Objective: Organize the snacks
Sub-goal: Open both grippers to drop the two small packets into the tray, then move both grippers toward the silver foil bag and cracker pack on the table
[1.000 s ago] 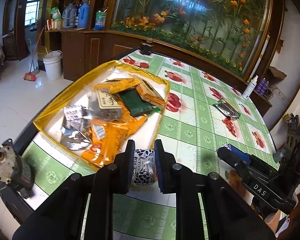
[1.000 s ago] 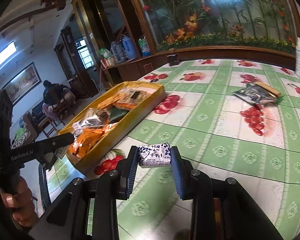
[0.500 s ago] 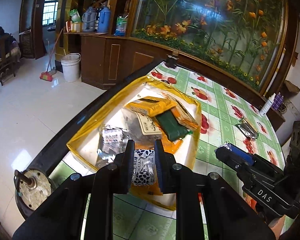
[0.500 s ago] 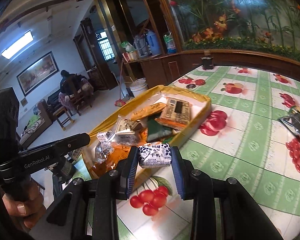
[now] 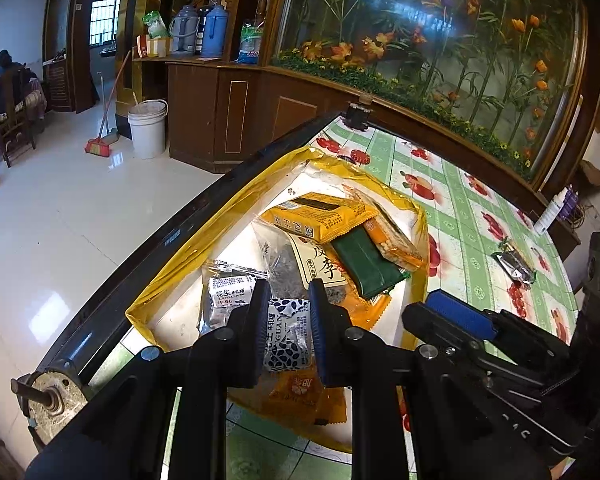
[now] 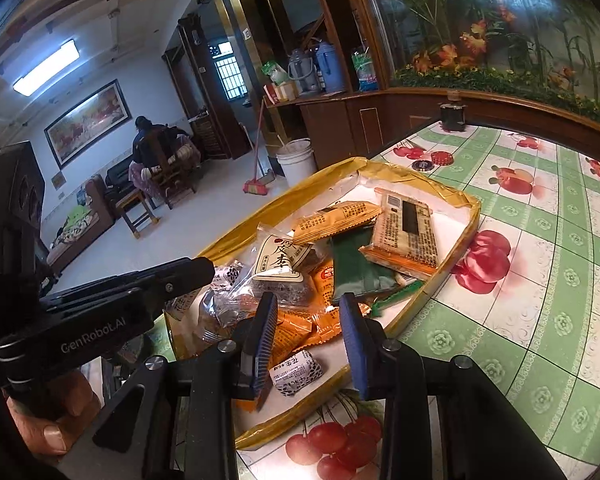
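Note:
A yellow tray (image 5: 172, 276) (image 6: 456, 196) full of snack packets stands at the table's left edge. My left gripper (image 5: 286, 320) is shut on a small black-and-white candy packet (image 5: 287, 334) and holds it over the tray's near end. My right gripper (image 6: 306, 340) is open above the tray's near corner. A matching black-and-white candy packet (image 6: 298, 372) lies loose in the tray between and below its fingers. The left gripper's finger (image 6: 140, 284) shows at the left of the right wrist view. The right gripper (image 5: 460, 316) shows at the lower right of the left wrist view.
The green fruit-patterned tablecloth (image 6: 540, 320) covers the table. A silver snack packet (image 5: 514, 262) lies on it to the right. A white bottle (image 5: 552, 212) stands by the far edge, a dark holder (image 6: 452, 114) at the far corner. The floor drops off left of the tray.
Both grippers moved left over the tray. The right gripper opened and its candy packet dropped into the tray. The left gripper still holds its packet.

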A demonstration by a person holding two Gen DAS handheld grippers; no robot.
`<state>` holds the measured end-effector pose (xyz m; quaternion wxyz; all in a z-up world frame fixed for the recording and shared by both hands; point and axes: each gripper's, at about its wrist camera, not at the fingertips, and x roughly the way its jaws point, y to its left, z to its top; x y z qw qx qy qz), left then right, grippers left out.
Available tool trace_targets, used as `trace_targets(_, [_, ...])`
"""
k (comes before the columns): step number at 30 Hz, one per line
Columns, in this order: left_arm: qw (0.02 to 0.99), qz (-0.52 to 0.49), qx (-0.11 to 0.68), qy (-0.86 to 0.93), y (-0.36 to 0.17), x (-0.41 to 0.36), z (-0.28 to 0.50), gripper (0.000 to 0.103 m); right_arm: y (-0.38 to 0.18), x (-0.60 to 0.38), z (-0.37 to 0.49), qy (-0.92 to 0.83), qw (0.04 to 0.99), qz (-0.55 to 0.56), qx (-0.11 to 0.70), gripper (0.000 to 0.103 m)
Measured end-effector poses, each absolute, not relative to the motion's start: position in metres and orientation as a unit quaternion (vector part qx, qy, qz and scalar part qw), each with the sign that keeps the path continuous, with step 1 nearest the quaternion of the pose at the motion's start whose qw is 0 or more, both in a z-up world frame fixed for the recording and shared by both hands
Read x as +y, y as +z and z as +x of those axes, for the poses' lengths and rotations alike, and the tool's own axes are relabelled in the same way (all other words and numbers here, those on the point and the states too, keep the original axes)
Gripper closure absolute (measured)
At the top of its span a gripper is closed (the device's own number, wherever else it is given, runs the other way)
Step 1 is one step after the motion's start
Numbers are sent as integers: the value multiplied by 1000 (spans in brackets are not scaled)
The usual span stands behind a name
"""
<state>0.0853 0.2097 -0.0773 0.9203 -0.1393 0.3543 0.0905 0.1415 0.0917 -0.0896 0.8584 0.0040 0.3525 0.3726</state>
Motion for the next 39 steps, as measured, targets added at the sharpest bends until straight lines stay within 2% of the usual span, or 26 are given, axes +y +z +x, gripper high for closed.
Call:
trace_targets(2, [919,-132,359,97,-80,207,88,85,-90,88,142,369,860,6,353,69])
trace_targets(4, [917,-123,366,105,-82,203,90,80,-90,81,144,365,862,13,353,68])
trace_targets(6, [917,-115,365,114,-83,200,91,51,-91,73,145,359,864,19,353,67])
trace_targets(8, [917,-103,363,132,-84,196,91,33,-92,67,145,355,865,26,355,67])
trace_targets(15, [923,-88,346,144,-73,187,81,31,-93,37,141,338,871,48,353,67])
trace_targets(18, [930,-88,328,138,-64,178,73,27,-93,21,140,326,876,60,352,67])
trace_targets(29, [944,-76,310,85,-58,114,65,27,-95,-42,130,275,895,90,340,67])
trace_targets(39, [939,-51,338,31,-63,61,64,27,-101,-93,120,233,904,123,337,65])
